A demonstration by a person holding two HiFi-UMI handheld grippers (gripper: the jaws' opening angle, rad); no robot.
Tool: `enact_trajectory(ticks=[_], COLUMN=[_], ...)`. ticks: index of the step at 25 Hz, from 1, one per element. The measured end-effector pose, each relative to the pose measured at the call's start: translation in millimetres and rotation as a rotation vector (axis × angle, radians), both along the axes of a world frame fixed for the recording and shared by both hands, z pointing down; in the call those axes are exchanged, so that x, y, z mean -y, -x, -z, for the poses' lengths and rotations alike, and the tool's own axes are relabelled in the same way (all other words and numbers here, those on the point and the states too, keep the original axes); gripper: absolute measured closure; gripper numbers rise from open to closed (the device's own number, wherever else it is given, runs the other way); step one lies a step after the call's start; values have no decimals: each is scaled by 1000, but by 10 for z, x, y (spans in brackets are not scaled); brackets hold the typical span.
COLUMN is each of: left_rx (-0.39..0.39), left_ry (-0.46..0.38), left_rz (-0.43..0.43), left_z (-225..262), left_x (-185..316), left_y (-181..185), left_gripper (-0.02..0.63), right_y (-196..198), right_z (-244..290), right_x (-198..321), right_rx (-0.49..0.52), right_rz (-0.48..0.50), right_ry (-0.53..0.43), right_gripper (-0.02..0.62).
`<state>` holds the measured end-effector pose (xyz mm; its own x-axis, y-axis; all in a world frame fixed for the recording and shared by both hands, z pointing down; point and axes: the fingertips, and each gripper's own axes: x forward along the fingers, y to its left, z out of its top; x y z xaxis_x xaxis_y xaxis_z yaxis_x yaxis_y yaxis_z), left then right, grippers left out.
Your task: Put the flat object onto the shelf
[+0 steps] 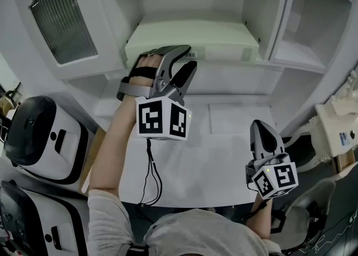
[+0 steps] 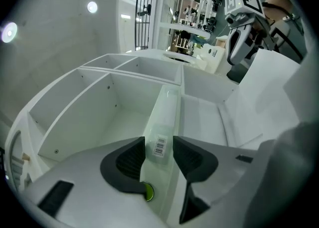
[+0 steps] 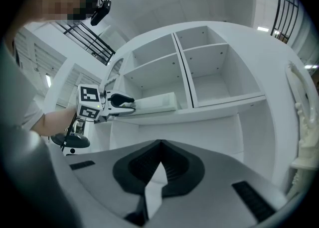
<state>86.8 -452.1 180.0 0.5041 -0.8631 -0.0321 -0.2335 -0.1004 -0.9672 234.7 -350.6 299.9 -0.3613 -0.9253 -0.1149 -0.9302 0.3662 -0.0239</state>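
The flat object is a pale, thin box (image 1: pixel 196 39) lying in the left compartment of the white shelf unit (image 1: pixel 235 66). My left gripper (image 1: pixel 187 62) reaches into that compartment, and its dark pads (image 2: pixel 130 158) press on the two faces of the box's near edge (image 2: pixel 167 112), beside a barcode label. In the right gripper view the box (image 3: pixel 154 102) sticks out along the shelf board (image 3: pixel 209 112), with the left gripper (image 3: pixel 122 101) at its end. My right gripper (image 1: pixel 262 129) hangs low over the white table, jaws together (image 3: pixel 160 145) and nothing between them.
Two white and black appliances (image 1: pixel 39 137) stand at the left of the table (image 1: pixel 224 154). A cabinet door with ribbed glass (image 1: pixel 61 20) is at upper left. A second shelf compartment (image 1: pixel 302 48) lies to the right. A cable (image 1: pixel 151 176) hangs from the left gripper.
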Motion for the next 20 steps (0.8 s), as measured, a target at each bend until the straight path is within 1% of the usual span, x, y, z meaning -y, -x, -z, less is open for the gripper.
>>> enact_trajectory(ticks=[5, 11, 12, 14, 16, 20], left_rx=[2, -23, -40, -101, -184, -328], left_ry=[-5, 10, 21, 45, 68, 111], left_rz=[23, 25, 18, -1, -16, -21], left_z=[-30, -38, -42, -43, -46, -103], left_x=[141, 190, 177, 143, 107, 28], left_y=[-16, -33, -30, -14, 23, 156], left_gripper=[442, 445, 445, 446, 475, 561], right_y=[-76, -123, -111, -78, -41, 66], right_z=[-11, -20, -15, -1, 8, 23], right_x=[35, 75, 80, 91, 104, 110], right_rx=[6, 13, 12, 8, 5, -1], right_rz=[-11, -12, -8, 2, 13, 41], right_ry=[6, 13, 12, 10, 10, 8], right_gripper=[588, 588, 588, 588, 588, 588])
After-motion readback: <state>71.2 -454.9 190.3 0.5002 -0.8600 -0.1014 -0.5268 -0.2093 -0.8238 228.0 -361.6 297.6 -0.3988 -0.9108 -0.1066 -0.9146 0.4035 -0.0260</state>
